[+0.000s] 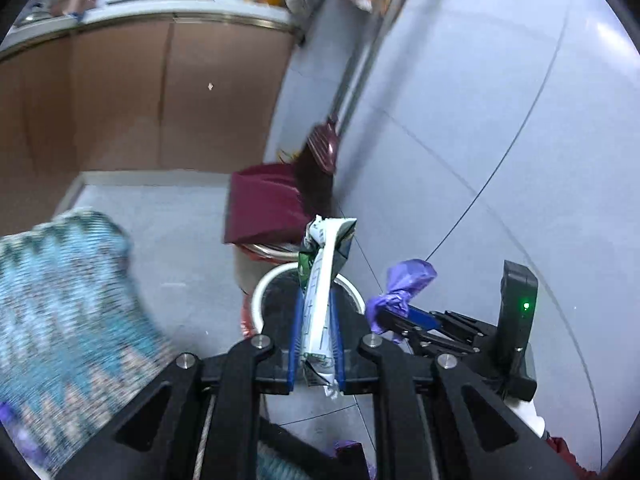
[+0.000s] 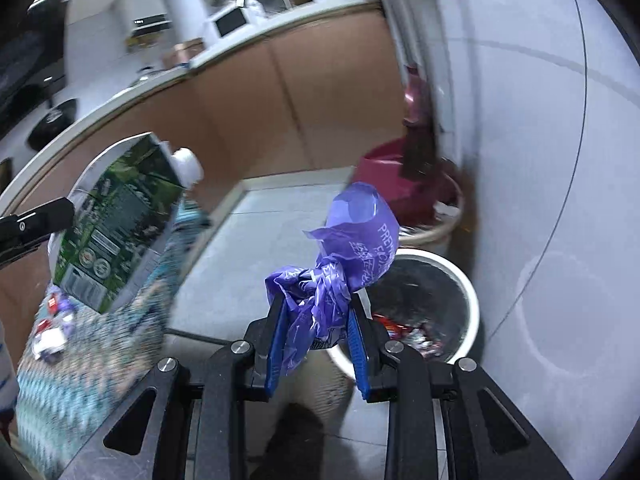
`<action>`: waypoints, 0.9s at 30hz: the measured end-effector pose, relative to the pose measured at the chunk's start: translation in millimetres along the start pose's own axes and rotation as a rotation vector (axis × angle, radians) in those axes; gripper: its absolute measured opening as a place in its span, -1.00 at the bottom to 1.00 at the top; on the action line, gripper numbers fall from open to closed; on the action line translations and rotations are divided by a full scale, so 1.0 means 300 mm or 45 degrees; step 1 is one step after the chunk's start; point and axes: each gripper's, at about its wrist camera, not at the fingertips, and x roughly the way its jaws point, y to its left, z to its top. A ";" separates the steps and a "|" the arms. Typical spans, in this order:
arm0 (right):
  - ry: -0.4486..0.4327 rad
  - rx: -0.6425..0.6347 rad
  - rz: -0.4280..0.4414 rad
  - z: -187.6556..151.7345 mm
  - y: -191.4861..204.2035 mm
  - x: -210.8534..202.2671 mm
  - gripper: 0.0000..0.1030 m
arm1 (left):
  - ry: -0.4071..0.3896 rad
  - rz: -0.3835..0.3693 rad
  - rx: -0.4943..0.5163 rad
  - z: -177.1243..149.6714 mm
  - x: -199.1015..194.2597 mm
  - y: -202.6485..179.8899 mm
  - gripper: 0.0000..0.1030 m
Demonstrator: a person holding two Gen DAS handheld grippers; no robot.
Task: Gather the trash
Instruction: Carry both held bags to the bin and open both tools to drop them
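Note:
My left gripper (image 1: 316, 304) is shut on a flattened green and white carton (image 1: 324, 280), held above a white-rimmed trash bin (image 1: 260, 292). The carton also shows at the left of the right wrist view (image 2: 116, 224). My right gripper (image 2: 316, 312) is shut on a crumpled purple plastic bag (image 2: 344, 264), held just left of and above the bin (image 2: 468, 292), which holds wrappers. The right gripper with the bag shows in the left wrist view (image 1: 400, 292), to the right of the bin.
A maroon dustpan (image 1: 264, 204) and broom (image 1: 320, 152) stand behind the bin by the wall. A teal patterned mat (image 1: 60, 300) lies at the left with small wrappers (image 2: 52, 332) on it. Brown cabinets (image 1: 160, 100) and a countertop run along the back.

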 end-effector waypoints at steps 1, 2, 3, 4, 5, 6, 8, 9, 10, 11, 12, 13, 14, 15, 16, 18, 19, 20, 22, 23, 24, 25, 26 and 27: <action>0.011 0.005 -0.011 0.009 -0.020 0.026 -0.47 | 0.024 -0.008 -0.001 0.010 0.058 -0.005 -0.76; 0.022 0.008 -0.023 0.015 -0.037 0.053 -0.46 | 0.049 -0.009 0.002 0.022 0.124 -0.012 -0.76; 0.033 0.009 -0.034 0.020 -0.051 0.079 -0.46 | 0.068 -0.005 0.008 0.034 0.184 -0.018 -0.76; 0.045 0.011 -0.044 0.028 -0.066 0.106 -0.45 | 0.082 -0.007 0.011 0.041 0.231 -0.021 -0.76; 0.054 0.012 -0.052 0.033 -0.081 0.128 -0.43 | 0.094 -0.008 0.011 0.045 0.264 -0.023 -0.76; 0.062 0.013 -0.062 0.038 -0.090 0.149 -0.43 | 0.105 -0.008 0.013 0.049 0.302 -0.027 -0.76; 0.081 0.021 -0.076 0.049 -0.118 0.190 -0.43 | 0.124 0.002 0.026 0.060 0.374 -0.032 -0.75; 0.087 0.025 -0.085 0.049 -0.126 0.203 -0.43 | 0.138 0.002 0.024 0.065 0.415 -0.031 -0.75; 0.094 0.027 -0.093 0.048 -0.130 0.214 -0.43 | 0.149 0.000 0.019 0.067 0.446 -0.029 -0.76; 0.101 0.028 -0.101 0.051 -0.134 0.228 -0.43 | 0.154 -0.001 0.014 0.069 0.471 -0.028 -0.76; 0.109 0.026 -0.110 0.053 -0.140 0.241 -0.43 | 0.161 -0.002 0.006 0.070 0.498 -0.025 -0.76; 0.115 0.025 -0.117 0.054 -0.146 0.252 -0.42 | 0.170 -0.004 -0.002 0.073 0.520 -0.018 -0.76; 0.122 0.022 -0.127 0.055 -0.154 0.265 -0.42 | 0.176 0.001 -0.018 0.074 0.548 -0.013 -0.75; 0.129 0.021 -0.133 0.057 -0.163 0.273 -0.41 | 0.184 -0.002 -0.032 0.073 0.572 -0.008 -0.73; 0.139 0.021 -0.144 0.059 -0.170 0.288 -0.37 | 0.196 -0.011 -0.041 0.077 0.592 -0.005 -0.73; 0.147 0.018 -0.163 0.057 -0.182 0.304 -0.25 | 0.216 -0.026 -0.062 0.073 0.622 0.001 -0.73; 0.147 0.018 -0.170 0.053 -0.190 0.309 -0.14 | 0.220 -0.028 -0.067 0.069 0.629 0.003 -0.73; 0.150 0.022 -0.178 0.050 -0.196 0.314 -0.10 | 0.221 -0.030 -0.069 0.066 0.628 0.004 -0.73; 0.156 0.035 -0.182 0.043 -0.211 0.329 -0.08 | 0.209 -0.027 -0.065 0.059 0.612 0.007 -0.73; 0.156 0.040 -0.186 0.039 -0.211 0.329 -0.04 | 0.203 -0.022 -0.063 0.059 0.605 0.009 -0.73; 0.155 0.047 -0.188 0.037 -0.209 0.324 -0.02 | 0.192 -0.015 -0.060 0.057 0.585 0.010 -0.73; 0.154 0.053 -0.187 0.033 -0.207 0.318 -0.02 | 0.176 -0.013 -0.059 0.055 0.558 0.009 -0.73; 0.150 0.059 -0.187 0.030 -0.204 0.314 -0.02 | 0.160 -0.010 -0.061 0.055 0.537 0.011 -0.73; 0.147 0.064 -0.187 0.033 -0.197 0.305 -0.02 | 0.136 -0.006 -0.063 0.055 0.505 0.013 -0.73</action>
